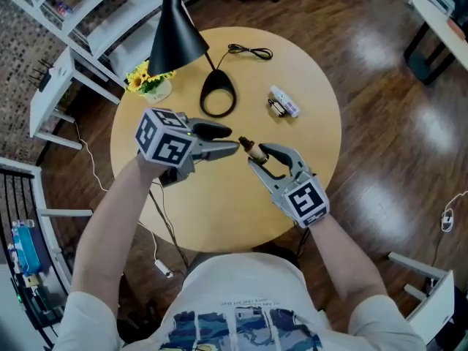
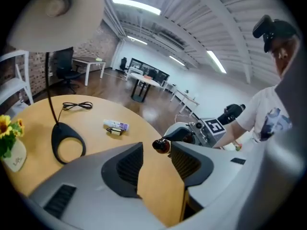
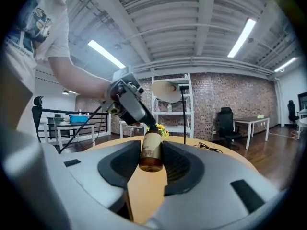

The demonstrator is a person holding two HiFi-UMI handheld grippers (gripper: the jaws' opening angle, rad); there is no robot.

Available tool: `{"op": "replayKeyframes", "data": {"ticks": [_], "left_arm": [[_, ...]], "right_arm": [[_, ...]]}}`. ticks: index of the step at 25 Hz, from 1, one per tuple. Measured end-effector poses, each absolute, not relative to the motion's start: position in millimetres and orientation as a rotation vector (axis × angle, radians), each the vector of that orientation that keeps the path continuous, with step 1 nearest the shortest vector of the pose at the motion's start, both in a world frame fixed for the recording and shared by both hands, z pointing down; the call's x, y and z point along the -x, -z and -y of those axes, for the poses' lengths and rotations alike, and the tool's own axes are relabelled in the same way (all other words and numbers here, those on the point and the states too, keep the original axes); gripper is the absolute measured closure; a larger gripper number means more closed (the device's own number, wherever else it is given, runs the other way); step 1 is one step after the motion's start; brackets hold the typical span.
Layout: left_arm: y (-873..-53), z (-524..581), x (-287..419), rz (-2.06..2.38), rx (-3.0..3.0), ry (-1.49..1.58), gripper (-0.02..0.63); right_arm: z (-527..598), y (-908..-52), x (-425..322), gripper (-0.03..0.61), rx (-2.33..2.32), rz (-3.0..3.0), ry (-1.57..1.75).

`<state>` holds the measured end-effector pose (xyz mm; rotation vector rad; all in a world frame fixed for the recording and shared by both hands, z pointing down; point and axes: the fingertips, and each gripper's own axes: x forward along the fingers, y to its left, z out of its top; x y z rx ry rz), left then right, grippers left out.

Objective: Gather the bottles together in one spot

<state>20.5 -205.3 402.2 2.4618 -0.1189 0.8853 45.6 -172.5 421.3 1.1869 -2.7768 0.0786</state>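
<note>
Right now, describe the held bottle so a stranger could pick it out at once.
On the round wooden table, look over the middle, where two hand-held grippers meet. The small bottle sits clamped in the right hand-held gripper, dark cap toward the left hand-held gripper. It is amber brown with a label, unlike the white and purple bottle lying near the lamp base.

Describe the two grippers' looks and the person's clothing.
Left gripper and right gripper: pale grey plastic, dark ribbed pads, each bearing a white cube with black square markers. The person wears a white short-sleeved T-shirt with blue print.
</note>
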Motion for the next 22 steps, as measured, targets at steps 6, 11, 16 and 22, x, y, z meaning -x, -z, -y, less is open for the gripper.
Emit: {"op": "replayKeyframes", "data": {"ticks": [6,11,16,22], "left_arm": [[-395.5,182.5,-28.5,-0.196,-2.389,-0.964,0.438],[-407.9,183.2,-28.4,-0.191,-2.372,-1.010,0.534],[-417.8,179.5,-25.9,-0.220,-2.312,-0.999,0.512],[-427.5,180.9,-20.4,-0.208,-2.311,-1.004,0.517]], "right_arm": [[157.3,-414.0,-34.1,0.423,-1.113,2.829,-0.015],[154.6,-420.0,-33.2,0.423,-1.099,2.829,-0.005],[154.6,-426.9,-30.6,0.423,-1.104,2.826,-0.012],[156.3,-429.7,-26.5,0.423,-1.091,2.833,-0.015]]}}
